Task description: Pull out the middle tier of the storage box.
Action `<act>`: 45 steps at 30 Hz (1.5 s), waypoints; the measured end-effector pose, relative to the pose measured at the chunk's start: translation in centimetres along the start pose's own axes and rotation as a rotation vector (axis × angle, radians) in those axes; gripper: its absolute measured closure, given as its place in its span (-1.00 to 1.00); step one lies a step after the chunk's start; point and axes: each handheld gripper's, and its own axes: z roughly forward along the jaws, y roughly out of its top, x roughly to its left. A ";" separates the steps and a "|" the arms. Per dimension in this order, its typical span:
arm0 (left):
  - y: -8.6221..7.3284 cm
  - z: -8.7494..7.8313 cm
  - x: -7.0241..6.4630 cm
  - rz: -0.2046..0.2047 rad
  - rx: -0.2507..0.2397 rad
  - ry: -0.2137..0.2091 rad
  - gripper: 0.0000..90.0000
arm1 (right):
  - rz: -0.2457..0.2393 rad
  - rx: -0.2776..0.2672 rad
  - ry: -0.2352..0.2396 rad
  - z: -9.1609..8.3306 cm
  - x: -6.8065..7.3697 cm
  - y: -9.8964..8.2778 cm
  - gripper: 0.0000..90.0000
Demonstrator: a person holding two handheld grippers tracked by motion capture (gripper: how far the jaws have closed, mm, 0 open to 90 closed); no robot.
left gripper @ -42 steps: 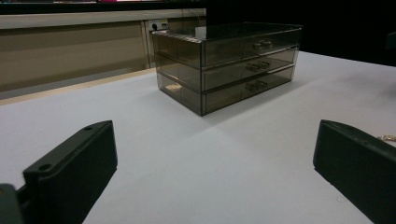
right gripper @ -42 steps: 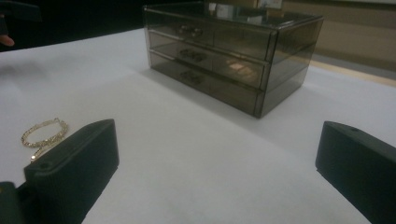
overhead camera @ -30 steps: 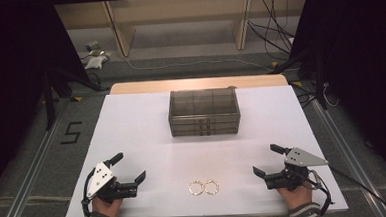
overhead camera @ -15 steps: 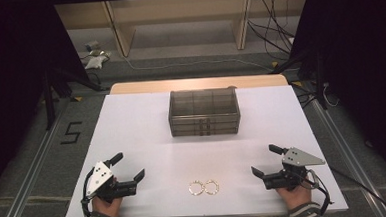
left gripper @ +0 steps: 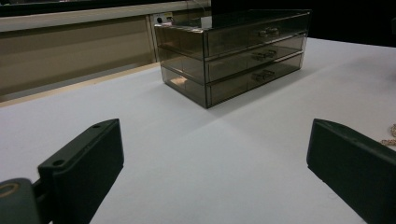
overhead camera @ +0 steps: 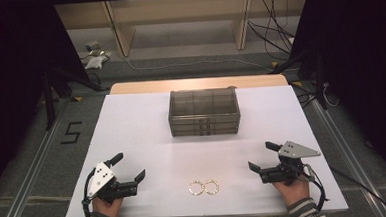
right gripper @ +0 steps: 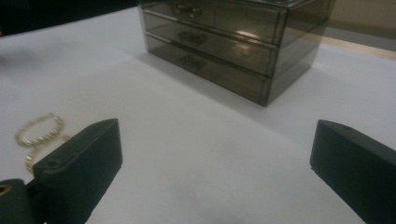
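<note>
On a white table [overhead camera: 132, 126], near the front edge: two gold bracelets [overhead camera: 203, 187] lying side by side, touching. Left gripper [overhead camera: 132, 168] and right gripper [overhead camera: 261, 157] resting either side, jaws wide apart, holding nothing. Beyond, a smoky three-drawer box [overhead camera: 204, 112], drawers closed. Best approached low, closing gently across one ring's rim.

White table [overhead camera: 142, 126] with a pale wood far edge, smoky grey see-through drawer box [overhead camera: 204, 112], two gold beaded bracelets [overhead camera: 203, 187], black left gripper [overhead camera: 129, 172] with a white dotted plate, black right gripper [overhead camera: 261, 157] with a grey plate, striped cuffs
</note>
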 end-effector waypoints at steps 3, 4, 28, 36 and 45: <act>0.0 0.0 -0.1 0.006 0.001 -0.001 -0.92 | 0.010 -0.011 0.024 0.4 0.5 0.6 -0.92; 0.0 0.1 -0.1 0.007 0.001 -0.002 -0.92 | 0.009 -0.012 0.033 0.5 0.7 0.9 -0.92; 0.0 0.1 0.0 0.009 0.005 -0.003 -0.92 | -0.162 0.142 0.057 4.3 2.4 4.6 -0.99; 0.0 0.1 -0.1 0.008 0.006 -0.004 -0.92 | -0.179 0.162 0.085 5.1 2.9 5.9 -0.98; 0.0 0.1 -0.1 0.007 0.006 -0.006 -0.92 | -0.181 0.158 0.127 5.8 3.2 6.7 -0.95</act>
